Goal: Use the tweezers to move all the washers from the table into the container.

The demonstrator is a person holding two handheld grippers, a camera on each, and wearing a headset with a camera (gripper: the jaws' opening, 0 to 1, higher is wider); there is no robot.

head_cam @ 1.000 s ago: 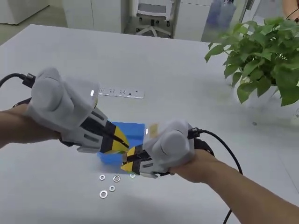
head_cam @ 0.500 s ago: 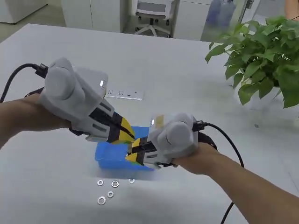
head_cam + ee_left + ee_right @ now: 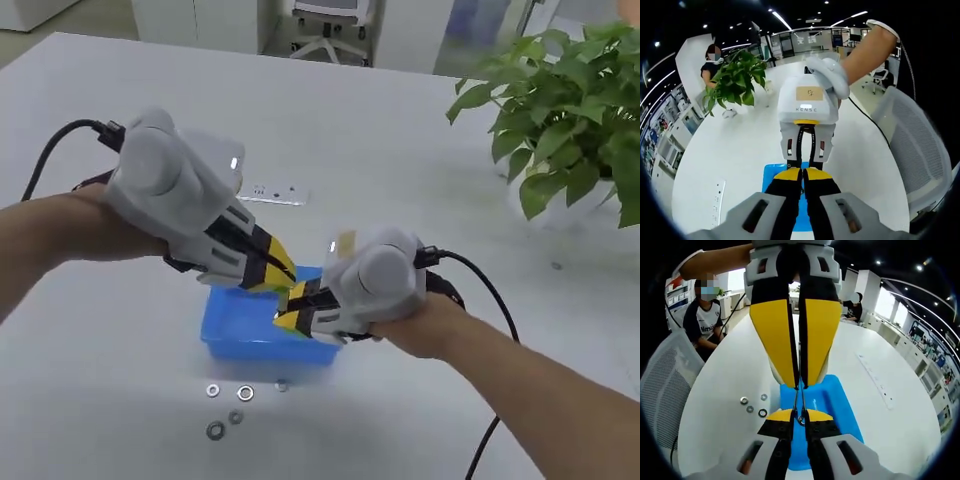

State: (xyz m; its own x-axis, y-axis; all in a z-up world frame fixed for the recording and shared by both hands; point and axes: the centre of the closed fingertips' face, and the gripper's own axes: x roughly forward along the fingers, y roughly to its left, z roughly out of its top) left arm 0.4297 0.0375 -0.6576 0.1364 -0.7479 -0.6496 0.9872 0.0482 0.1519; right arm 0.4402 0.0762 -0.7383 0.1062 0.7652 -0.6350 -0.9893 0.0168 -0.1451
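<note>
Thin metal tweezers (image 3: 799,399) run between the two grippers, which face each other tip to tip above the blue container (image 3: 250,340). My left gripper (image 3: 283,280) is shut on the tweezers' upper part. My right gripper (image 3: 800,416) is shut on their lower end, where a small ring seems to sit. Several washers (image 3: 245,393) lie loose on the white table just in front of the container; in the right gripper view these washers (image 3: 762,413) lie left of the container (image 3: 827,400).
A potted plant (image 3: 570,120) stands at the far right of the table. A white power strip (image 3: 275,193) lies behind the container. Cables trail from both grippers. An office chair (image 3: 330,30) stands beyond the far edge, and a seated person (image 3: 705,310) is nearby.
Both grippers, still joined at the tips, have moved from just over the washers to above the container. The head camera has shifted, showing the container's front wall.
</note>
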